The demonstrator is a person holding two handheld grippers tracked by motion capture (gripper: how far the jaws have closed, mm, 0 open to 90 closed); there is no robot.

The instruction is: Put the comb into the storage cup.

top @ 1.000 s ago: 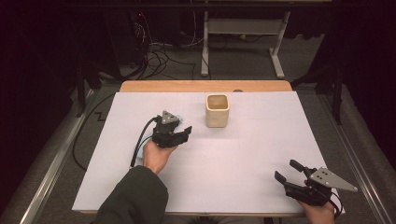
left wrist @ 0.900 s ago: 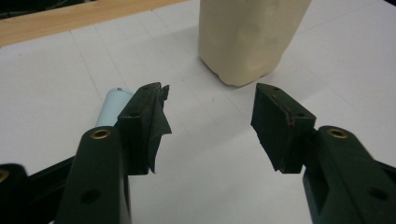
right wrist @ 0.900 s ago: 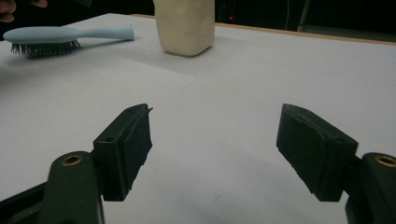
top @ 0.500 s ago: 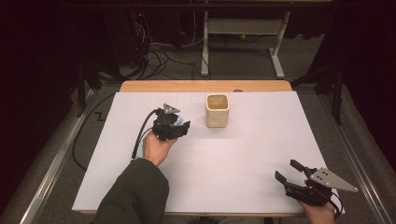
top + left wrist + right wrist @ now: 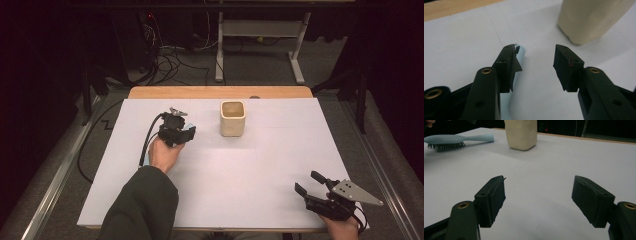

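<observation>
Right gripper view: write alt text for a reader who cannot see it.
The right gripper hovers open over the white table, nothing between its black jaws. Beyond them stands a cream container. A light blue hairbrush lies at far left, bristles down, handle pointing toward the container.

A: What colour is the hairbrush (image 5: pixel 459 140) showing?
B: Pale blue all over, with dark bristles; its handle end is peeking out pale blue in the left gripper view too.

A: And the cup (image 5: pixel 233 118) at twelve o'clock of the table (image 5: pixel 250 165)?
B: Plain cream, no pattern. The table cover is looking plain white, its far edge bare light wood.

A: The left gripper (image 5: pixel 186 134) and right gripper (image 5: pixel 308 183)?
B: Both black, brass rivets shining; the right is wearing a grey plate. The sleeve (image 5: pixel 142 205) is dark green.
</observation>
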